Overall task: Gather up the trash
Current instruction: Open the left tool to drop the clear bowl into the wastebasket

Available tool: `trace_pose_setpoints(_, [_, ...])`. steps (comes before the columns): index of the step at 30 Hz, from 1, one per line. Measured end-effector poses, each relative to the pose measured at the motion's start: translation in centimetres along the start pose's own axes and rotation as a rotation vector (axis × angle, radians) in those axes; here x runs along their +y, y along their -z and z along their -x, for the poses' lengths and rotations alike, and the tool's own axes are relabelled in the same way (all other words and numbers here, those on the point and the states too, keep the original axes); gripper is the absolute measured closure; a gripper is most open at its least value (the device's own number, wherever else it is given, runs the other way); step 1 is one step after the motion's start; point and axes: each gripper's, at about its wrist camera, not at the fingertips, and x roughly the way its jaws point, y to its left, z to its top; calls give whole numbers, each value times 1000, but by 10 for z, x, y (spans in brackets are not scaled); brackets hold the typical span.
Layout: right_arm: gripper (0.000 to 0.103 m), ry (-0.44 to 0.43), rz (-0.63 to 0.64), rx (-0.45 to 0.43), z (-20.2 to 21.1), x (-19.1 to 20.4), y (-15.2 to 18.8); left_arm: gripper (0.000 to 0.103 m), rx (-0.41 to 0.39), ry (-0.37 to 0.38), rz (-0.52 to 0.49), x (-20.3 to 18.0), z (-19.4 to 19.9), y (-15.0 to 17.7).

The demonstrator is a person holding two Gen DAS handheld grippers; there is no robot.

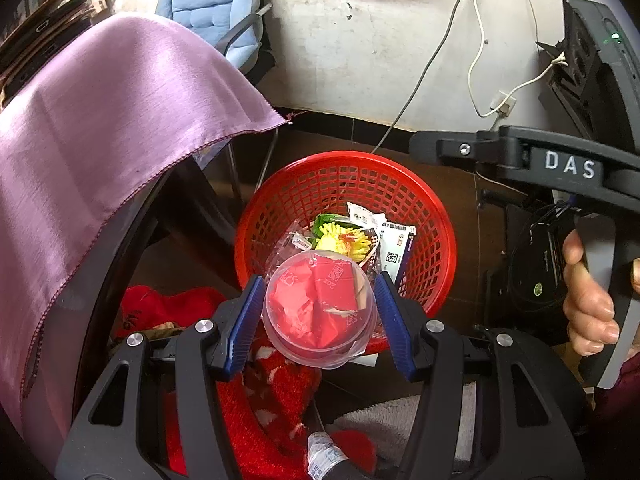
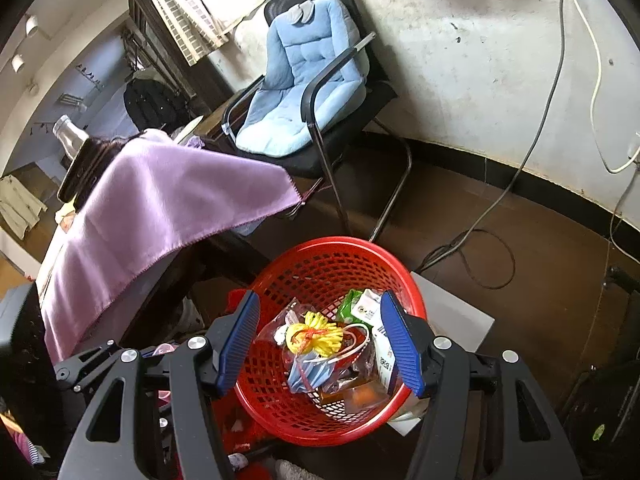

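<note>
Your left gripper (image 1: 320,312) pinches a clear plastic cup (image 1: 318,312) stuffed with red paper, held over the near rim of the red basket (image 1: 436,216). Let go here and it may clip the rim and tumble onto the floor. Your right gripper (image 2: 320,344) hangs spread and empty over the basket's trash; keep it clear.

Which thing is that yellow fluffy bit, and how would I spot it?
Look for the red basket on the floor by the chair with the blue cushion. Among the wrappers inside lies a yellow tassel, the only bright yellow, frilly thing there, tied with red string.
</note>
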Motion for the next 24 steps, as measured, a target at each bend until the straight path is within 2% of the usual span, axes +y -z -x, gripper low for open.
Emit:
trace_pose_setpoints(11, [41,9,-35,-30,9,-12,-1,47,5,2,-24,-6,-6,-8])
trace_pose_setpoints(21, [41,28,-47,-59,20,-20,-3,46,25,75,-34,-16,-20,-27])
trace_pose_setpoints(22, [41,30,-48,-61,20,-21,-3,45,29,79,-33,-17,-21,-28])
trace_pose_setpoints(24, [41,28,-53,-63,21,-23,-3,34,30,71,-31,-17,-22,-27])
